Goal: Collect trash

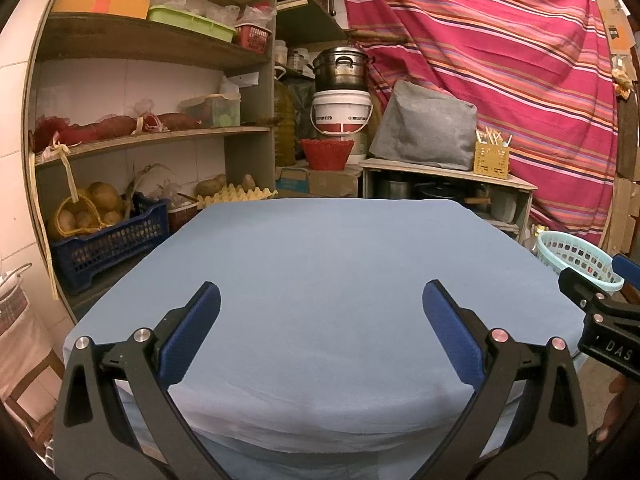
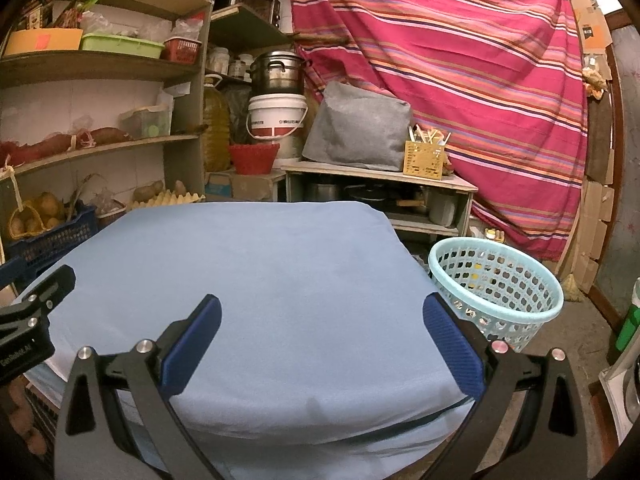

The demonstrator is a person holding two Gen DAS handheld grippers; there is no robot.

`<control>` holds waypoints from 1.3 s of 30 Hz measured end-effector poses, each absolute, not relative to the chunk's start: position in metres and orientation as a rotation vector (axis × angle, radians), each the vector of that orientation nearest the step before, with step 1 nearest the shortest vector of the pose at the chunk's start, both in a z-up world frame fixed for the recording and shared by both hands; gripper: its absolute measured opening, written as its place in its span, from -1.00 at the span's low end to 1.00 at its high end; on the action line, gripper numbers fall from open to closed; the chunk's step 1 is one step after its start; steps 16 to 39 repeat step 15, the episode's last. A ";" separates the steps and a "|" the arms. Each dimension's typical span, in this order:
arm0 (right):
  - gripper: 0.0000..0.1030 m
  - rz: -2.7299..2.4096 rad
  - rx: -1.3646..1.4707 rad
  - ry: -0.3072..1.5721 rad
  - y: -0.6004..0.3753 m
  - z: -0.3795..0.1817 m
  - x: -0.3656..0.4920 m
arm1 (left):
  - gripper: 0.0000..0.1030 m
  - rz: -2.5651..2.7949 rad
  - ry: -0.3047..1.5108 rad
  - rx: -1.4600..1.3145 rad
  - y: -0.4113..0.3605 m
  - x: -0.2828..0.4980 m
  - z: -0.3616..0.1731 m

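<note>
A table covered with a light blue cloth [image 1: 320,280] fills the middle of both views [image 2: 260,280]; I see nothing lying on it. A pale turquoise perforated basket [image 2: 496,284] stands on the floor to the right of the table, with some small items inside; its rim shows in the left wrist view [image 1: 576,256]. My left gripper [image 1: 321,300] is open and empty over the table's near edge. My right gripper [image 2: 321,310] is open and empty over the table's near right part. Each gripper shows at the side of the other's view.
Wooden shelves [image 1: 152,136] with boxes, baskets and potatoes stand left. A low cabinet [image 2: 380,184] with a grey cover and a yellow utensil holder stands behind the table. A striped pink cloth [image 2: 440,60] hangs at the back. A green bottle [image 2: 630,320] is at far right.
</note>
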State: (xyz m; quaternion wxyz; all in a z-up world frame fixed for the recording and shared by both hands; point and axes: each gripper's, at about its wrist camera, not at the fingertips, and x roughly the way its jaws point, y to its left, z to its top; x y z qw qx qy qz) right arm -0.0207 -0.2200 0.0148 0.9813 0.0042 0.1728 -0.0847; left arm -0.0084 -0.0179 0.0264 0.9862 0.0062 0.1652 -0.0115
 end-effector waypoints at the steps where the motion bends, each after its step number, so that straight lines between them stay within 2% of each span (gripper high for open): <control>1: 0.91 -0.170 0.007 0.348 -0.219 0.015 -0.021 | 0.90 -0.024 0.330 0.014 -0.019 -0.009 0.026; 39: 0.91 -0.171 0.008 0.358 -0.219 0.015 -0.019 | 0.90 -0.029 0.347 0.006 -0.020 -0.008 0.027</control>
